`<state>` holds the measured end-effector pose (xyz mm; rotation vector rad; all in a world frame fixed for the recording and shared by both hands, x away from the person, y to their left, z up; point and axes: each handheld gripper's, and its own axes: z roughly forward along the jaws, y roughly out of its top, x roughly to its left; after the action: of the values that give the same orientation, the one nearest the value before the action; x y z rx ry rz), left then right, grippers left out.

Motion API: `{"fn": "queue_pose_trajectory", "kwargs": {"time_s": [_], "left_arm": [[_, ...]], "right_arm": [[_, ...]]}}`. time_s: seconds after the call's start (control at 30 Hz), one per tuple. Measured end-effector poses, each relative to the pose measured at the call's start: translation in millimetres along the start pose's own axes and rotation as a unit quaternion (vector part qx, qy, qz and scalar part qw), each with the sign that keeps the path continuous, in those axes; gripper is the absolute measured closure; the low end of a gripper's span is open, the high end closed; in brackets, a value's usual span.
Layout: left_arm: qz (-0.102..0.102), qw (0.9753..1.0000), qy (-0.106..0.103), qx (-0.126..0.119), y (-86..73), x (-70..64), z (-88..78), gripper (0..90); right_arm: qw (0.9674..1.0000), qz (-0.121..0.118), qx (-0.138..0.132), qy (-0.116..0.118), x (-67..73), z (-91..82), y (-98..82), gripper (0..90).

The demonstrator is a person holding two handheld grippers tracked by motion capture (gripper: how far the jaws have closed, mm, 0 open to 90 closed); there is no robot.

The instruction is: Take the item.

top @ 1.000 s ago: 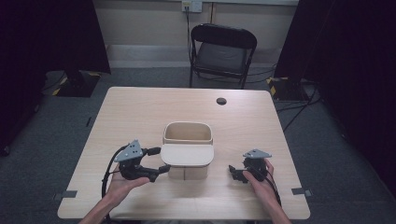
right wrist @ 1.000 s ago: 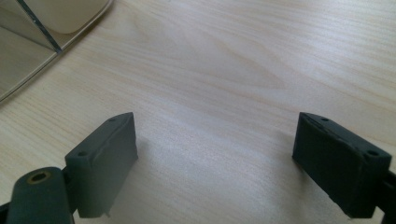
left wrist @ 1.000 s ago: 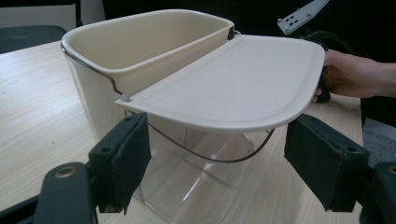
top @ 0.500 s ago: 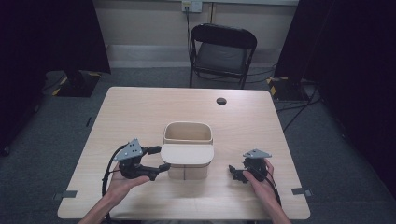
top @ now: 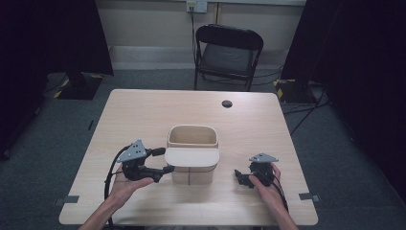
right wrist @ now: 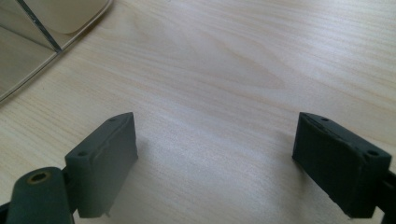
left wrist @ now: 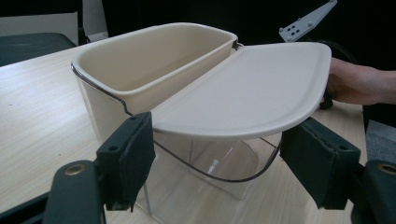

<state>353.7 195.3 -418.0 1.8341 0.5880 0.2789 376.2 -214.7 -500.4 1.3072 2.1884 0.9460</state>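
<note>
1. A cream bin stands upright near the middle of the worktop, somewhat toward the person's edge, its top open.
2. Its flat cream lid lies level across the near part of the rim and overhangs toward the person; in the left gripper view the lid juts out past the rim above a clear lower part of the bin.
3. The left gripper is held just left of the bin, pointing at the lid's left edge; in its own view its jaws stand wide apart, one on each side below the lid's edge, clamped on nothing.
4. The right gripper rests low on the worktop to the right of the bin, apart from it; its own view shows its jaws spread over bare wood with nothing between them.
5. A small dark round thing sits near the far edge of the worktop.
6. A black folding chair stands behind the worktop, against a pale wall.
</note>
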Motion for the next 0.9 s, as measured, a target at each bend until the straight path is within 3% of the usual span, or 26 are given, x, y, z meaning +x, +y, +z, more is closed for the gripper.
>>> {"fn": "queue_pose_trajectory", "kwargs": {"time_s": [0.9], "left_arm": [[-0.011,0.9998,-0.013,-0.007,6.0,9.5,3.0,25.3]], "right_arm": [[1.0000,0.000,0.000,0.000,0.0,0.1,0.0,13.0]]}}
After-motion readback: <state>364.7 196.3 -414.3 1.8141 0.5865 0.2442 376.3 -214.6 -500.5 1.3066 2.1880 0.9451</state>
